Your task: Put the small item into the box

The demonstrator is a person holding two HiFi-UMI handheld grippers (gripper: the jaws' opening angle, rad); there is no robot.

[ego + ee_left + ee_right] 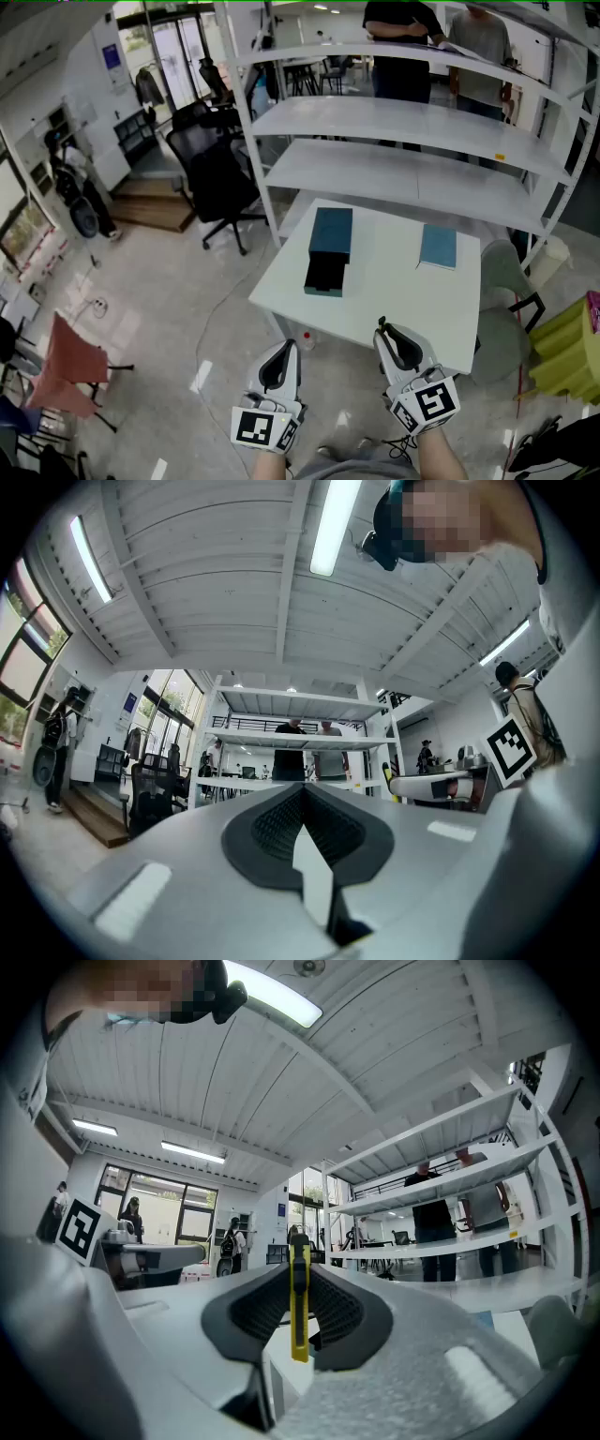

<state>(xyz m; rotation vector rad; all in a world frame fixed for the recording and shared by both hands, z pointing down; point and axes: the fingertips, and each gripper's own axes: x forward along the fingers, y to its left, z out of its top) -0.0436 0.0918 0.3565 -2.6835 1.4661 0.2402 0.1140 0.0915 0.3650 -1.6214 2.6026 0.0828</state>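
A teal box (pixel 330 234) lies on the white table (pixel 394 305), its dark open part (pixel 325 274) facing me. To the right of it lies a flat teal piece (pixel 438 247). My right gripper (pixel 388 336) hovers at the table's near edge. It is shut on a slim yellow utility knife (pixel 298 1312) that stands upright between its jaws. My left gripper (pixel 281 354) hangs beside it, just off the table's near left corner, shut with nothing in it. In the left gripper view the black pads (pixel 272 822) meet at the tip.
A white shelf rack (pixel 403 127) stands behind the table, with two people (pixel 403 47) beyond it. A black office chair (pixel 220 183) is at the table's far left, a grey chair (pixel 502 281) at its right, a yellow-green object (pixel 567 352) further right, a red chair (pixel 70 361) on the left floor.
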